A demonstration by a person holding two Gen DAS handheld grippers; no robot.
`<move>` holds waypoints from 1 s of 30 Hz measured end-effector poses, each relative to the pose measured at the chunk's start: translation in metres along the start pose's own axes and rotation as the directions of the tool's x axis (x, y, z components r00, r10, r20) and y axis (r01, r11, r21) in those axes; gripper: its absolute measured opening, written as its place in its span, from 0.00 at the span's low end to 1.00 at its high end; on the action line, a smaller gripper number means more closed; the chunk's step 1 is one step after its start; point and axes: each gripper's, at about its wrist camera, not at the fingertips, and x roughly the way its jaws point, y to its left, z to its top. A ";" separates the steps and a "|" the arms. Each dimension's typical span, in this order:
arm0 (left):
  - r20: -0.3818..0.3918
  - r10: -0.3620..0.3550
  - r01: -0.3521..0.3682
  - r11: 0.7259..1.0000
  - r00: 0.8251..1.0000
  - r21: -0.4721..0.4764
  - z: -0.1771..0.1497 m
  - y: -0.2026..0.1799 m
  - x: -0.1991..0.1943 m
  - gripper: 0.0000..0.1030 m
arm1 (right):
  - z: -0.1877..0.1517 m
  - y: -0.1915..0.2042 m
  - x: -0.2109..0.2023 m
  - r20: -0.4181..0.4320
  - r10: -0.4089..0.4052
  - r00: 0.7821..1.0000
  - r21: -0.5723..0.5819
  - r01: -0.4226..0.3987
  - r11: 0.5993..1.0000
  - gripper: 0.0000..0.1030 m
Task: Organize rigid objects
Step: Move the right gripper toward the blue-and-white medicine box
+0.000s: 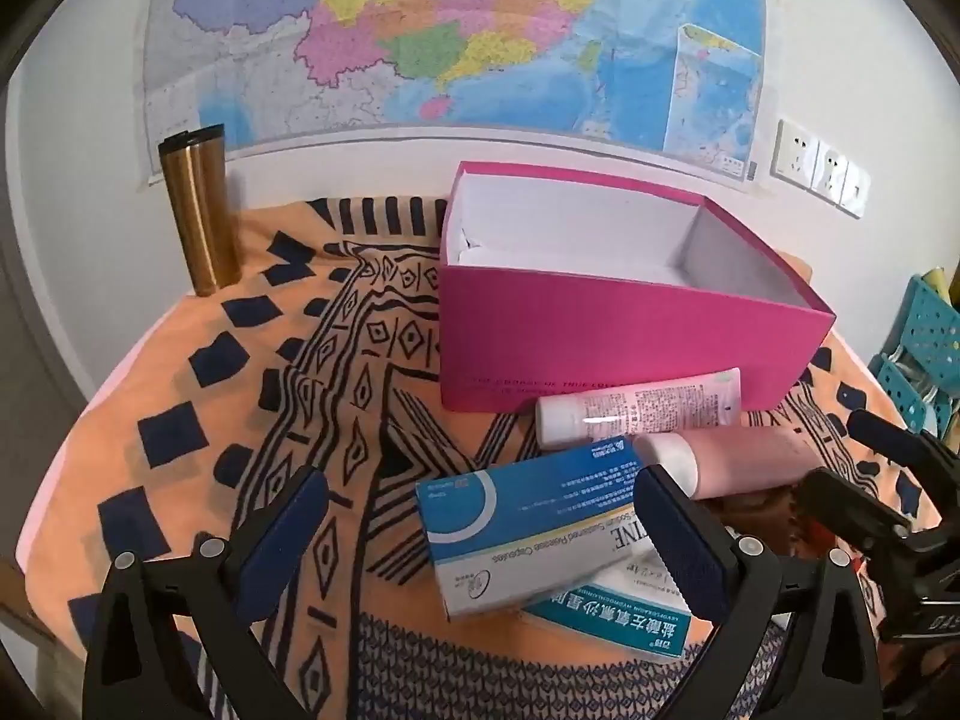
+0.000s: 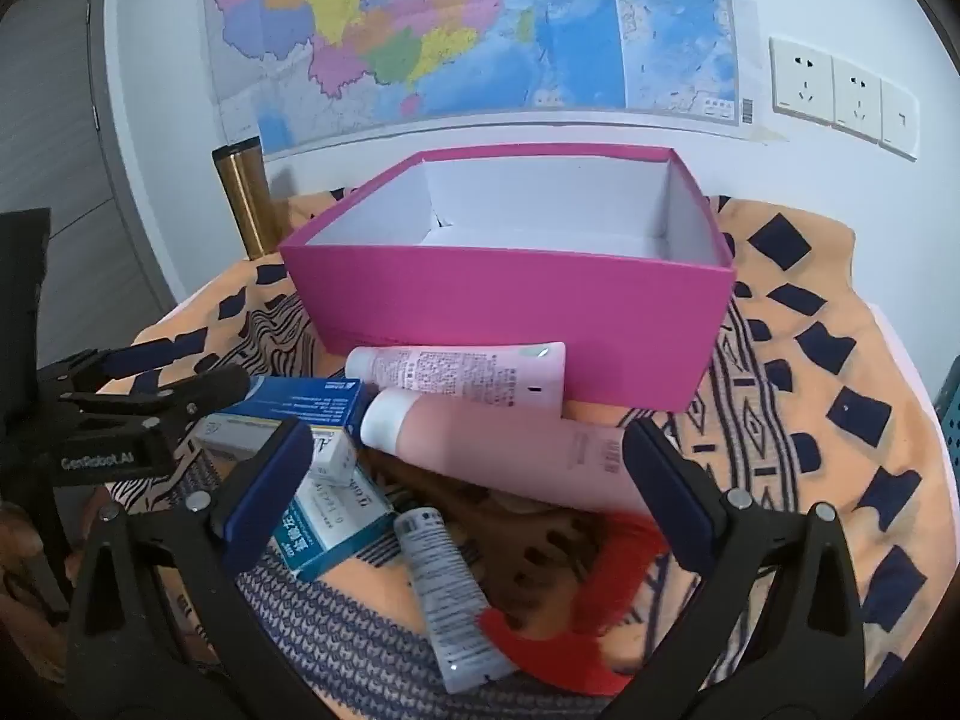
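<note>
An open pink box (image 1: 600, 336) with a white inside stands on the patterned cloth. In front of it lie a pink tube (image 1: 642, 408) and a pink bottle (image 2: 510, 444) with a white cap. Nearer lie a blue-and-white medicine box (image 1: 522, 522), a teal medicine box (image 2: 336, 531) and a grey tube (image 2: 444, 588). My left gripper (image 1: 480, 534) is open, and the blue-and-white box lies between its fingers without touching the pads. My right gripper (image 2: 471, 486) is open above the pink bottle and a brown and red object (image 2: 570, 558).
A gold tumbler (image 1: 198, 210) stands at the back left by the wall. A blue perforated rack (image 1: 924, 348) is off the table's right side. A map and wall sockets (image 2: 840, 93) are behind. The cloth (image 2: 840, 360) is bare right of the box.
</note>
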 end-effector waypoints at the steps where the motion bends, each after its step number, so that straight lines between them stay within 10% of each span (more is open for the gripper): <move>1: 0.000 0.007 -0.007 1.000 1.000 0.005 0.000 -0.001 0.000 1.00 | 0.000 0.000 0.000 0.004 0.001 1.000 0.001 -0.001 1.000 1.00; 30: -0.018 -0.014 0.014 1.000 1.000 -0.025 -0.005 0.005 0.000 1.00 | 0.002 0.025 0.016 -0.001 0.067 0.998 0.001 -0.067 0.998 1.00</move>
